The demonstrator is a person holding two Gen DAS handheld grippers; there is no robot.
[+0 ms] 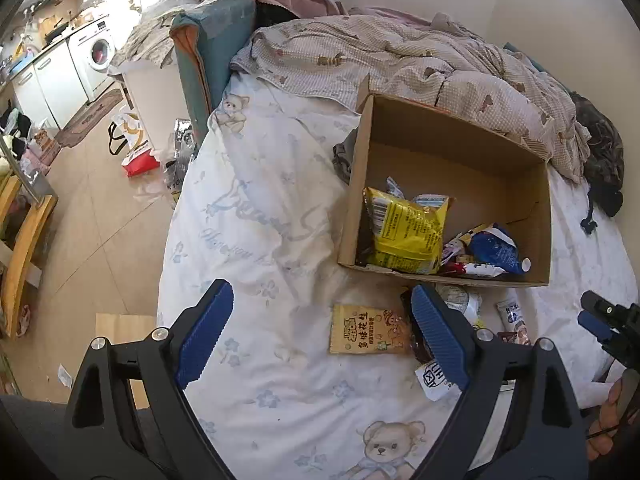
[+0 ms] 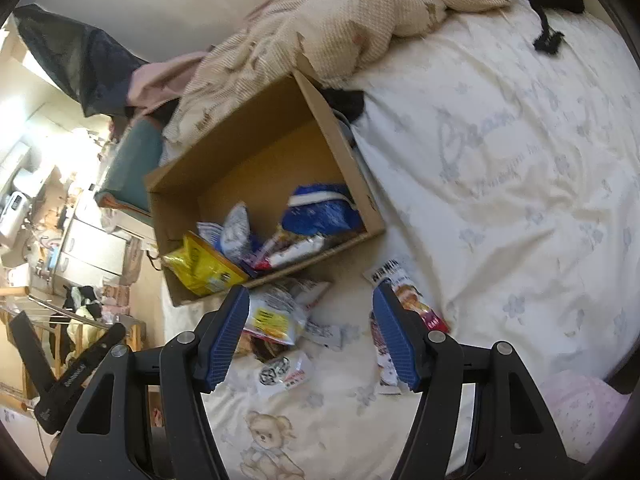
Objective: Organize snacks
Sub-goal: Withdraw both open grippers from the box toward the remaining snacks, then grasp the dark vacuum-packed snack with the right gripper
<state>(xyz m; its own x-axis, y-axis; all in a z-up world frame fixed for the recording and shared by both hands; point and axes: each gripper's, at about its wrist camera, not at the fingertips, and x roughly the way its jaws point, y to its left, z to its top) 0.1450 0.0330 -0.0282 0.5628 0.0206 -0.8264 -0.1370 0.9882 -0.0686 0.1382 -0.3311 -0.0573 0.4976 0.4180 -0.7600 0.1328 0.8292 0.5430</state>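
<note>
An open cardboard box (image 1: 536, 240) sits on the bed and holds a yellow snack bag (image 1: 404, 232), a blue bag (image 1: 496, 252) and smaller packets. The box also shows in the right wrist view (image 2: 360, 184). My left gripper (image 1: 320, 332) is open and empty, low over the sheet, with an orange peanut packet (image 1: 368, 330) between its fingers. My right gripper (image 2: 312, 338) is open and empty above several loose packets: a clear bag with a yellow label (image 2: 276, 312), a small white packet (image 2: 284, 372) and a long red-and-white packet (image 2: 408, 296). The right gripper also shows at the left view's right edge (image 1: 600, 324).
A rumpled beige quilt (image 1: 400, 56) lies behind the box. A dark garment (image 1: 600, 160) lies at the bed's far right. The bed edge drops to a tiled floor (image 1: 100, 220) on the left, with bags and a teal headboard (image 1: 208, 48) there.
</note>
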